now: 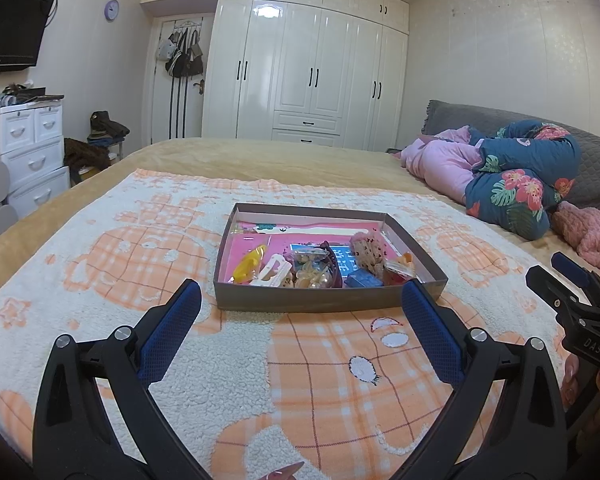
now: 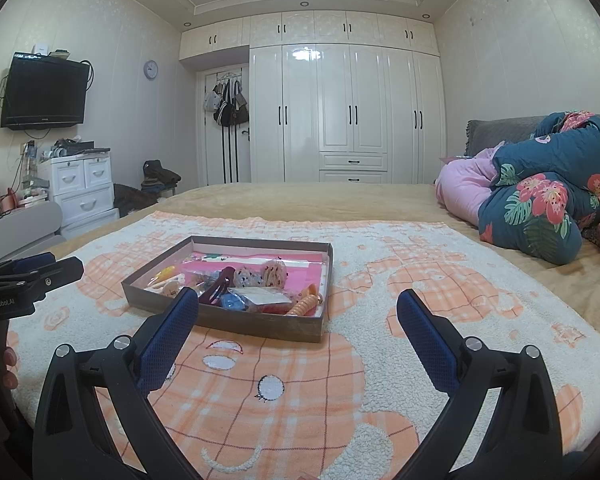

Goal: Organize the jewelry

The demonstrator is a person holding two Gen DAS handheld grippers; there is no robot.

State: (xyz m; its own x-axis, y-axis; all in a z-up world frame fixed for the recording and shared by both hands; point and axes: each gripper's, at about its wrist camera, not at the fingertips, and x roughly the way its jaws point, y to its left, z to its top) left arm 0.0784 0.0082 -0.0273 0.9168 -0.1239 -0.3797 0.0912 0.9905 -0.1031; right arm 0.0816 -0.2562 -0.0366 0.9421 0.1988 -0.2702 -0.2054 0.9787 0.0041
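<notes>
Nearest the cameras, the left gripper (image 1: 300,300) hovers above the blanket (image 1: 100,280) with its jaws spread wide and nothing between them; its blue pads frame the near wall of the box (image 1: 324,300). The right gripper (image 2: 298,308) hangs just beside it on the right, jaws likewise wide apart and empty, with the box ahead and to its left.

The shallow grey box sits flat on the orange-and-white blanket spread over the bed (image 1: 260,156). Its long axis runs left to right across the left wrist view, a long side facing that gripper. Inside, on a pink lining, the jewelry (image 1: 312,268) is heaped along the near half: a yellow piece (image 1: 250,266) at the left, an orange spiral piece (image 2: 306,304) at the right.

Beyond, a floral quilt (image 1: 528,176) lies bundled at the bed's right; white wardrobes (image 1: 312,72) stand behind.
</notes>
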